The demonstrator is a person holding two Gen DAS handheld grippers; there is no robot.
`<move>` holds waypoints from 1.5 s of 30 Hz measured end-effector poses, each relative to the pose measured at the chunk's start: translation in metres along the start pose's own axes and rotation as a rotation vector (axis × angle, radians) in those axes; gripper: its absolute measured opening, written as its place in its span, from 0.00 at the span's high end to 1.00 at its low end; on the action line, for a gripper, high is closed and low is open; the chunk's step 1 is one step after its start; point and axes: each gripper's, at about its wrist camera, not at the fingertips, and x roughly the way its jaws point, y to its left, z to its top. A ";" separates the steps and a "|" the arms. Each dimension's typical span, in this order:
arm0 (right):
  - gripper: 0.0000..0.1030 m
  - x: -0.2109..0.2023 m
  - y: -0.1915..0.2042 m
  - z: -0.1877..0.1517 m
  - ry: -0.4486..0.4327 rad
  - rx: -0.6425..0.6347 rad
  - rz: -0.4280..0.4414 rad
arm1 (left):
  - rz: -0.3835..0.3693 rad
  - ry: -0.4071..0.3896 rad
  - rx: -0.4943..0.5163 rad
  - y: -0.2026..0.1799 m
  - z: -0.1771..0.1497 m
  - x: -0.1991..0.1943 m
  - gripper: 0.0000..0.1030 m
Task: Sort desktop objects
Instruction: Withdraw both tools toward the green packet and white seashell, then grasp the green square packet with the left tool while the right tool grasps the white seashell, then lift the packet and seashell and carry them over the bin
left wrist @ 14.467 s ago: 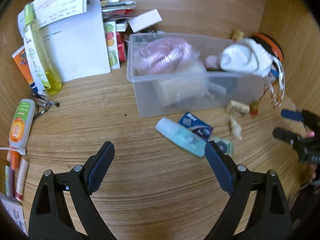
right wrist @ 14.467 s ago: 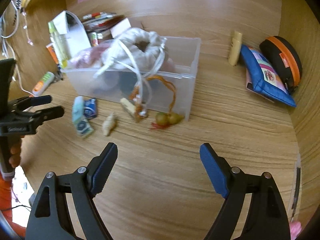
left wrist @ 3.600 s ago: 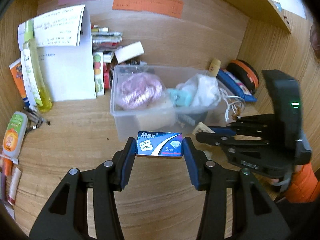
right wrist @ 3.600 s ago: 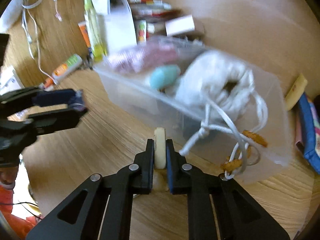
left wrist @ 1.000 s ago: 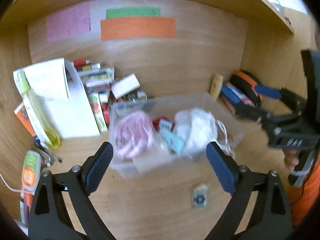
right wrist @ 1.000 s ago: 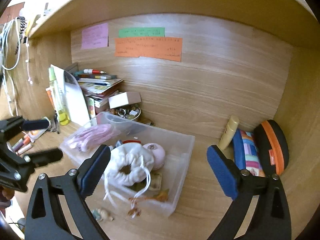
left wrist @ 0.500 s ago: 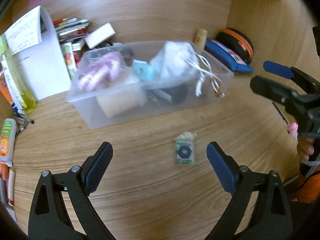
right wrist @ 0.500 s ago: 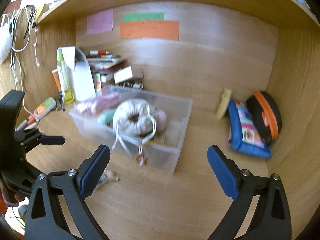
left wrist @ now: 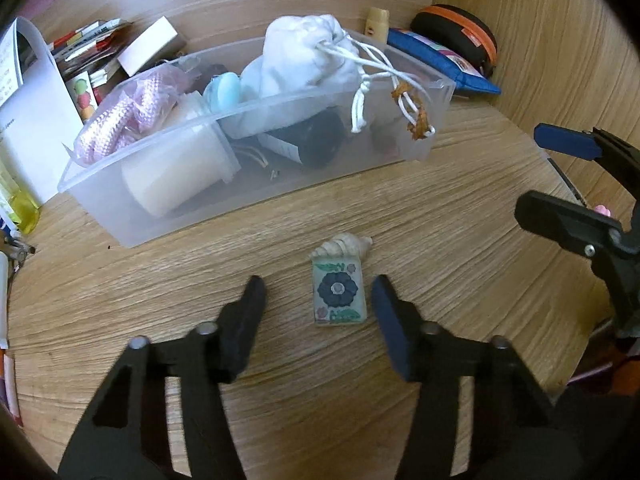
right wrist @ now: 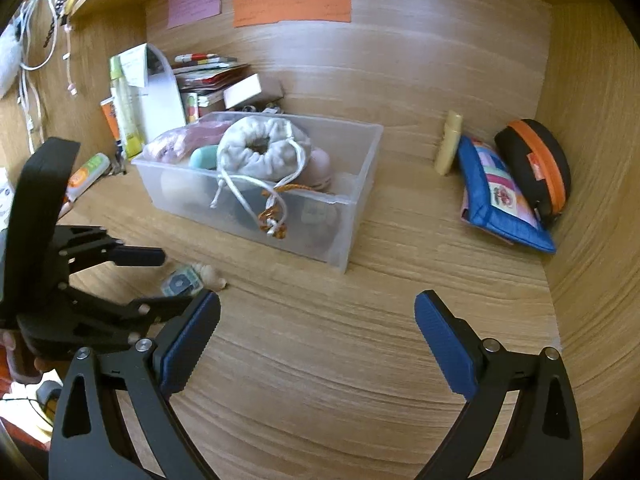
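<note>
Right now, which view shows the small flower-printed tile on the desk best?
The left wrist view. The flower-printed tile lies face up between the open fingers of the left gripper, pattern sharp, with the seashell at its far edge. In the right wrist view it is small, seen at a slant and partly hidden behind the left gripper.

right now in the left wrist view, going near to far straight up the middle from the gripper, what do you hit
left gripper → flower-print card → seashell → clear plastic bin → white drawstring pouch in the bin → cream tube at the back wall
</note>
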 end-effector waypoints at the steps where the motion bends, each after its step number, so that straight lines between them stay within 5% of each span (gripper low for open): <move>1: 0.06 0.001 0.002 -0.001 0.000 -0.006 0.014 | 0.008 -0.009 0.005 0.000 0.000 0.000 0.58; 6: 0.06 0.010 0.016 -0.001 0.021 -0.055 0.072 | -0.006 -0.024 0.020 0.001 -0.003 -0.003 0.77; 13: 0.11 0.035 0.041 0.000 0.072 -0.123 0.147 | -0.001 -0.039 -0.043 0.020 -0.011 -0.011 0.77; 24: 0.57 0.087 0.072 0.010 0.180 -0.225 0.198 | 0.043 -0.105 -0.138 0.050 -0.023 -0.036 0.77; 33: 0.82 0.094 0.081 0.011 0.188 -0.249 0.224 | 0.031 -0.047 -0.150 0.056 -0.030 -0.027 0.77; 45: 0.85 0.092 0.075 0.011 0.184 -0.200 0.262 | 0.101 -0.048 -0.108 0.047 -0.025 -0.020 0.77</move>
